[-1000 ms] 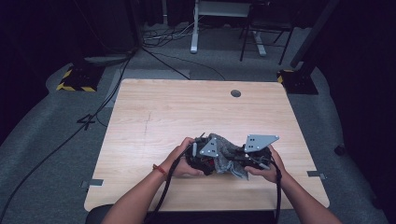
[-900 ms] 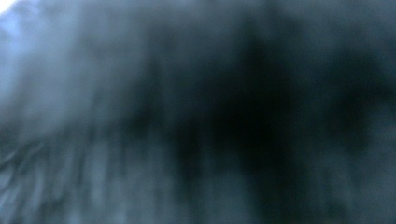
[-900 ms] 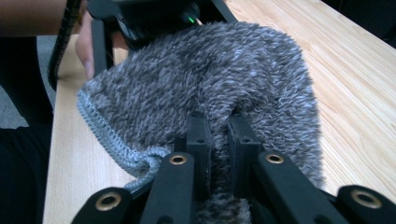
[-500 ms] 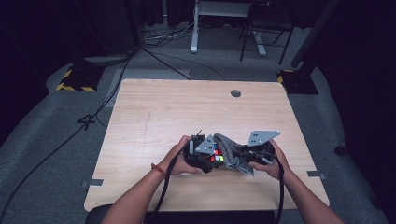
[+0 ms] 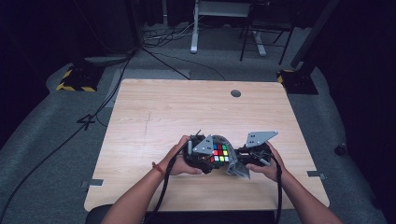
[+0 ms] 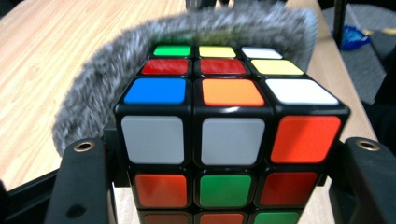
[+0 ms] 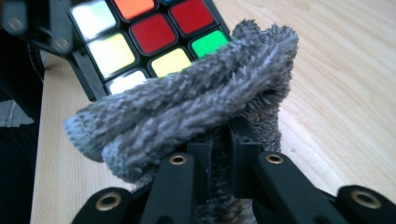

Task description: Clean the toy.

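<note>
Lower centre of frame, above the bench [image 5: 154, 116]: puzzle cube [image 5: 220, 152] clamped in left gripper [image 5: 205, 156]; grey cloth [image 5: 236, 167] pinched tight in right gripper [image 5: 243, 156], draped against the cube's far side. Wiping seemingly underway, most faces apparently left.

Over the wooden tabletop [image 5: 154, 116], we hold a colourful puzzle cube [image 5: 220, 152] in our left gripper [image 5: 201, 154] while our right gripper [image 5: 250, 155] presses a grey cloth [image 5: 237, 169] against it.

a bare wooden table [image 5: 154, 112] with a round grommet [image 5: 236, 93] near its far edge.
</note>
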The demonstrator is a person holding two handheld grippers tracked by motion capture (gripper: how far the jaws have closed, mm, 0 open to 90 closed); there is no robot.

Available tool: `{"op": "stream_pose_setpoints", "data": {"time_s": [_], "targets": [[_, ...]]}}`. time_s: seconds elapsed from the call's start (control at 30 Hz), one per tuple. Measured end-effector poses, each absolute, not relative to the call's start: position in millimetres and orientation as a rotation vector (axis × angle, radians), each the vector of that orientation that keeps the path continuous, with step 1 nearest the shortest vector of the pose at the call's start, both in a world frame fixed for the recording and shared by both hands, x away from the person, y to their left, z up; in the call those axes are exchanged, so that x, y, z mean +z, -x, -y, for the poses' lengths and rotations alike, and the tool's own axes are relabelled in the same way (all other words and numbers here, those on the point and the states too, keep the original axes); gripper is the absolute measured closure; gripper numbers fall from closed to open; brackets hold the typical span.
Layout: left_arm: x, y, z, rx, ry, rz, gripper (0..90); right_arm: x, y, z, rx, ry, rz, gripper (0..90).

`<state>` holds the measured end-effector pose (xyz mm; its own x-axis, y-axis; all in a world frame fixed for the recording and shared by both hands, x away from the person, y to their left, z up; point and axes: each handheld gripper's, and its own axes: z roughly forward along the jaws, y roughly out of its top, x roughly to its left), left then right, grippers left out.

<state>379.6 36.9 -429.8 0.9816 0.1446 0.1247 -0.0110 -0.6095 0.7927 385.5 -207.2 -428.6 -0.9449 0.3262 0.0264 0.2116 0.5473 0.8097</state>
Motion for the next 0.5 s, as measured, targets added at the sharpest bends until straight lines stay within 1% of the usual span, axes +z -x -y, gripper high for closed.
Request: {"op": "stream_pose_setpoints", "data": {"time_s": [0.3,0.5], "targets": [[-431.4,-379.3,-34.2,0.279,-2.271,-0.097,33.1,-419.0,-378.7,206.0,1.377,-0.448,-2.596,81.7],[-433.0,-381.9,-34.7,0.26,-2.273,-0.116,33.2,-411.9,-375.0,205.0,1.395,-0.428,-2.566,81.7]]}}
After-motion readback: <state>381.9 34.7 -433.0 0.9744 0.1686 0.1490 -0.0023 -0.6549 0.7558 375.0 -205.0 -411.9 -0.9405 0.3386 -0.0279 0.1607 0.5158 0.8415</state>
